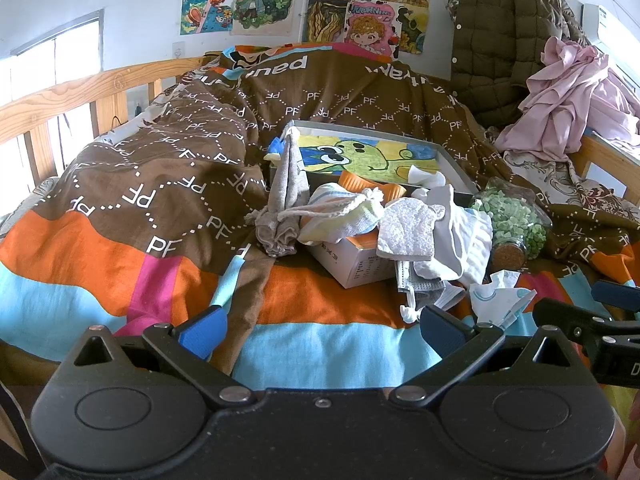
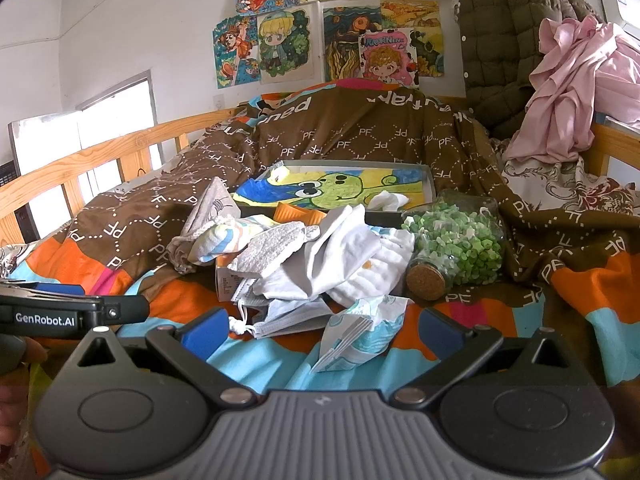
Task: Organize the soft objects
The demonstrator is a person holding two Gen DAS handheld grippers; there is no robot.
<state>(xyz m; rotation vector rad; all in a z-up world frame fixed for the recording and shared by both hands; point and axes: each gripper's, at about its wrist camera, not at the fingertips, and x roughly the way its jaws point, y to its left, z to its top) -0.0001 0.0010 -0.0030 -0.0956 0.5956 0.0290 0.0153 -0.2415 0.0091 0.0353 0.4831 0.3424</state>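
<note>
A heap of soft things lies on the bed: a grey sock (image 1: 286,196) (image 2: 208,216), a striped knit pouch (image 1: 340,212) (image 2: 224,240), a grey fuzzy cloth (image 1: 408,228) (image 2: 272,248), white cloths (image 1: 460,236) (image 2: 352,256), face masks (image 1: 424,288) (image 2: 288,316) and a blue-white packet (image 1: 500,300) (image 2: 360,336). They rest on a white box (image 1: 352,264). My left gripper (image 1: 320,330) is open and empty, short of the heap. My right gripper (image 2: 324,330) is open and empty, its jaws either side of the packet's near end.
A grey tray (image 1: 456,160) (image 2: 428,176) with a frog drawing stands behind the heap. A corked jar of green pieces (image 1: 512,224) (image 2: 456,248) lies at the right. Wooden rail (image 1: 60,100) at left. Brown jacket (image 1: 496,40) and pink cloth (image 1: 568,92) at back right.
</note>
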